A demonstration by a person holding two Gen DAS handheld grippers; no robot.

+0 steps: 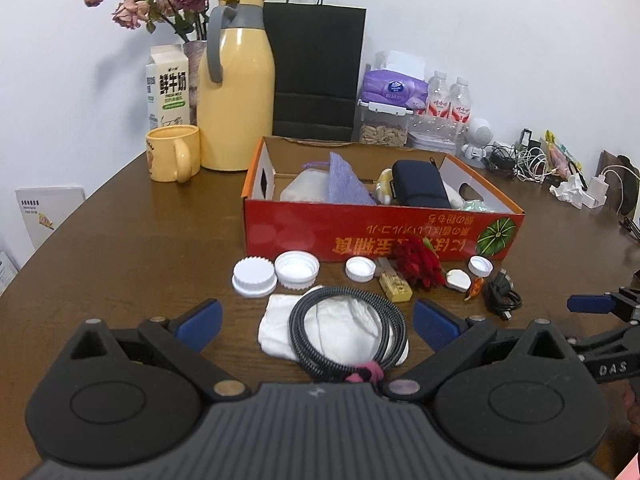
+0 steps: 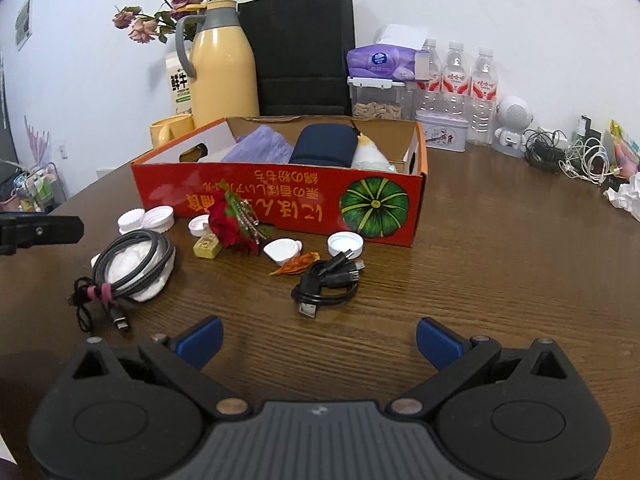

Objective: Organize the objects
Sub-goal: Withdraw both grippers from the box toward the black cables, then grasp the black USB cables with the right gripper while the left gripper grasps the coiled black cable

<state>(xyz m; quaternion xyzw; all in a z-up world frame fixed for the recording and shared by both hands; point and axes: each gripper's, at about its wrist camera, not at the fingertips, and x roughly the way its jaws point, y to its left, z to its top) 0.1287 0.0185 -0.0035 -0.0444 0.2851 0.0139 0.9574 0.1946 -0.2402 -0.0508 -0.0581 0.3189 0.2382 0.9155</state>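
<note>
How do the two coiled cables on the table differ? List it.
The braided grey cable forms a wide loop lying on a white cloth, tied with a pink strap. The plain black cable is bunched tighter, lying on bare table, with no strap visible. Both lie loose outside the red box.

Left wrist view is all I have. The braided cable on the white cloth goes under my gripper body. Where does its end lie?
Observer: The braided cable ends in a plug. The plug lies flat on the table, on the near side of the pink tie.
Operator: I see only one finger of the right gripper. Is it open?
Observer: Yes, the right gripper is wide open and holds nothing.
Operator: How many water bottles stand at the wall?
Observer: Three water bottles stand there; your view shows only two.
</note>
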